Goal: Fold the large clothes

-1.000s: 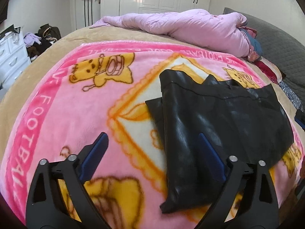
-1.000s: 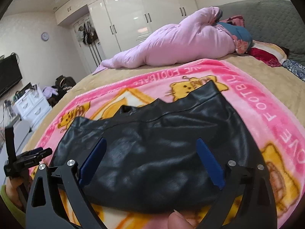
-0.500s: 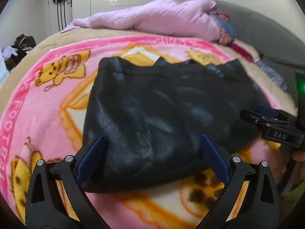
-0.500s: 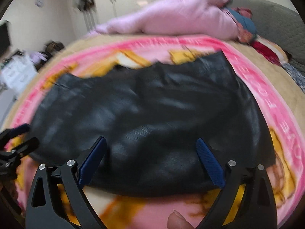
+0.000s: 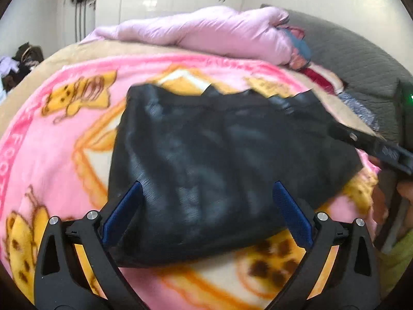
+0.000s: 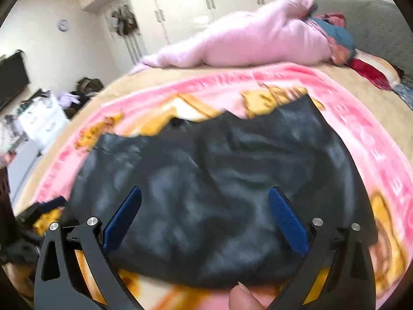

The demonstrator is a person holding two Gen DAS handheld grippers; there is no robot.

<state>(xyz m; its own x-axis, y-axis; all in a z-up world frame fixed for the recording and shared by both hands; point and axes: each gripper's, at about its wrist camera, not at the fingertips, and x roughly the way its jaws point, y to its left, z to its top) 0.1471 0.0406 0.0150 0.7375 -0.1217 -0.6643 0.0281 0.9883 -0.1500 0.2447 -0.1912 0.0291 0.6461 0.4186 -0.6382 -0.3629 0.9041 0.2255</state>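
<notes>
Item: black leather garment [image 5: 206,170], part-folded on pink blanket [image 5: 64,155]. Left gripper [image 5: 206,211] and right gripper [image 6: 204,211] both spread wide, empty, above garment's near edge. Advice: pinch near-edge corners evenly before folding.

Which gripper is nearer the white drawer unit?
Left. The left gripper is at the black garment's edge on the white drawer unit's side; the right gripper is over its headboard-side end.

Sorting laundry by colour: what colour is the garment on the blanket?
Black garment, with a leathery sheen; clearest in the left wrist view.
</notes>
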